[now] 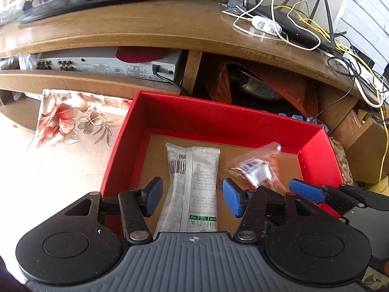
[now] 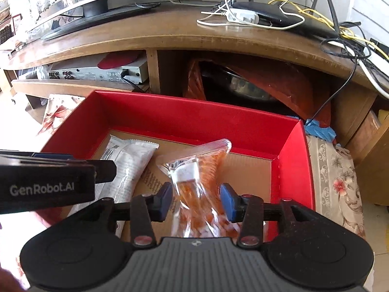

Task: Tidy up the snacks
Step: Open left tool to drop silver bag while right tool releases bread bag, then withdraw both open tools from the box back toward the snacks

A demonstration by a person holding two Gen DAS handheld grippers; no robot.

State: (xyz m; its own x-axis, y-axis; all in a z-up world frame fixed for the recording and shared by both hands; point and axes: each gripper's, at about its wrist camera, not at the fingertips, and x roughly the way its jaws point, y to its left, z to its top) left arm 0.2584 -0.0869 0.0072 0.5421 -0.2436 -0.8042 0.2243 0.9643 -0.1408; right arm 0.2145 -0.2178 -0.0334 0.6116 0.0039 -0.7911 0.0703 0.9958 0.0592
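I hold both grippers over the open red cardboard box with the brown floor (image 1: 313, 143), which stands on a flowered cloth (image 1: 73, 119) in front of a low wooden TV cabinet (image 1: 136, 24); my left gripper (image 1: 192, 196) has its two blue-padded fingers spread wide apart, and between them, lower down, lies the long white and grey snack packet with a barcode (image 1: 194, 182); the packet rests flat on the box floor in the left part of the box, and the fingers do not touch it.

My right gripper (image 2: 197, 200) is over the right part of the same box; a clear plastic bag with orange snack pieces inside (image 2: 201, 177) stands between its fingers, blurred in both views; the left pad seems to touch the bag, but I cannot tell if the fingers really press it or only stand beside it; the bag points with its sealed end toward the far red wall, and I cannot tell whether it rests on the floor.

In the left wrist view the right gripper's blue fingers (image 1: 305, 191) show just to the right of my left gripper, with the bag above them; the two packets are near each other but apart.

On the cabinet top I see a black router with antennas (image 1: 287, 26) and white and yellow cables; on the shelf below sits a silver audio device (image 1: 109, 64).
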